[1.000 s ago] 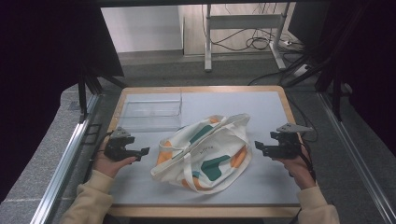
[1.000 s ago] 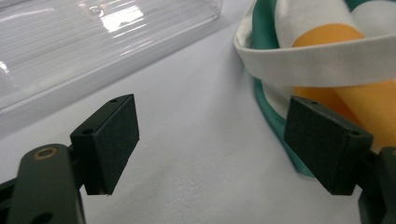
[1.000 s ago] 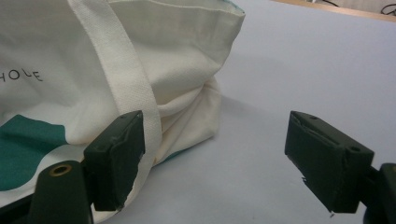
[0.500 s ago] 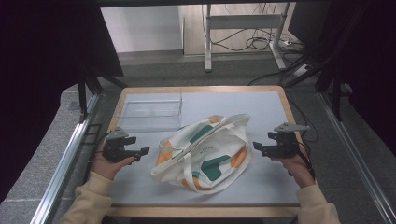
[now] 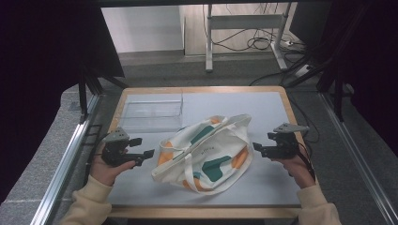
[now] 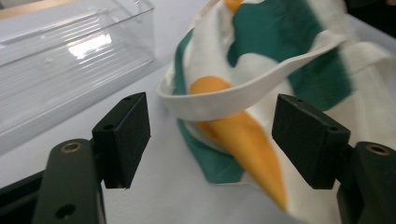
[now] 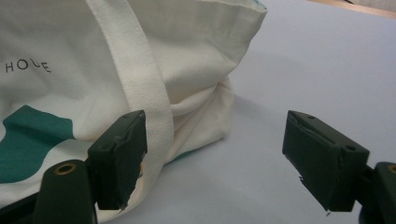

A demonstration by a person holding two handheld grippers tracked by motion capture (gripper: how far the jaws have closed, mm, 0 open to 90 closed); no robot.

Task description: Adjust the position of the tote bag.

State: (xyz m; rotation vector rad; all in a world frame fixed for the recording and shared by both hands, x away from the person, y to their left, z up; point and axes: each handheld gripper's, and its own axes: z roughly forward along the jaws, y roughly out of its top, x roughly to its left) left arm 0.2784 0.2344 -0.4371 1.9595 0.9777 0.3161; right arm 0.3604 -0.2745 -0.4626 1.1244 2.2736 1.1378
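Note:
A cream tote bag (image 5: 206,152) with green and orange patches lies crumpled in the middle of the pale mat. My left gripper (image 5: 147,153) is open just left of the bag, jaws pointing at it. In the left gripper view the bag's folded rim (image 6: 243,95) lies between and beyond the open jaws (image 6: 229,135), with nothing gripped. My right gripper (image 5: 256,148) is open at the bag's right edge. In the right gripper view a bag strap (image 7: 144,88) runs down past the left jaw, and the bag's corner (image 7: 210,112) sits just ahead of the open gripper (image 7: 224,158).
A clear plastic tray (image 5: 150,111) stands at the back left of the mat (image 5: 263,108), close behind the left gripper; its wall (image 6: 70,60) appears in the left gripper view. A wooden table rim (image 5: 202,89) frames the mat. Metal rails (image 5: 65,159) run along both sides.
Both grippers have edged slightly inward toward the bag. The bag and the tray have not moved.

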